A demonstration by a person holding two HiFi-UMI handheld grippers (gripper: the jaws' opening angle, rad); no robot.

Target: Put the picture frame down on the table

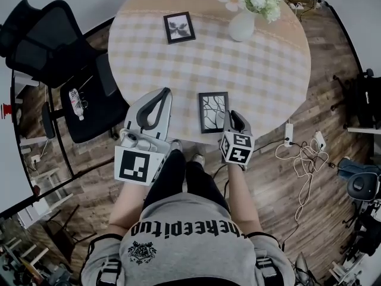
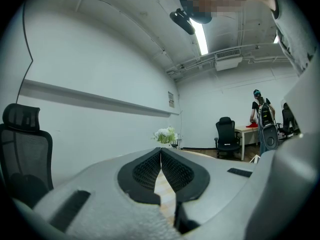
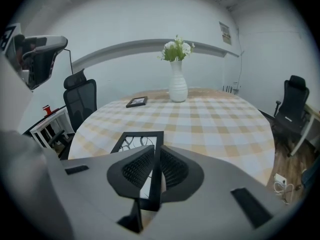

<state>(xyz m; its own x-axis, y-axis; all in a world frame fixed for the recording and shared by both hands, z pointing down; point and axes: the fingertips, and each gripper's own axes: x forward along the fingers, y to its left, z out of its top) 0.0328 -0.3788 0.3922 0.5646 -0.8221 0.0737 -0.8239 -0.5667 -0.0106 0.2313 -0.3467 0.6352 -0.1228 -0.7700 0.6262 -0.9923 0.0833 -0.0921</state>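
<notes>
A black picture frame (image 1: 213,112) with a branch print lies nearly flat on the checked round table (image 1: 268,64), close to its near edge. My right gripper (image 1: 232,119) is shut on the frame's right edge; in the right gripper view the frame's black rim (image 3: 155,149) runs between the two pads. My left gripper (image 1: 161,97) hangs at the table's near left edge, tilted up, shut with nothing in it; its pads (image 2: 172,171) meet at the tips.
A second black frame (image 1: 179,27) lies at the table's far side. A white vase (image 1: 242,24) of flowers stands at the far right. A black office chair (image 1: 59,58) is left of the table. A power strip and cables (image 1: 297,148) lie on the floor at right.
</notes>
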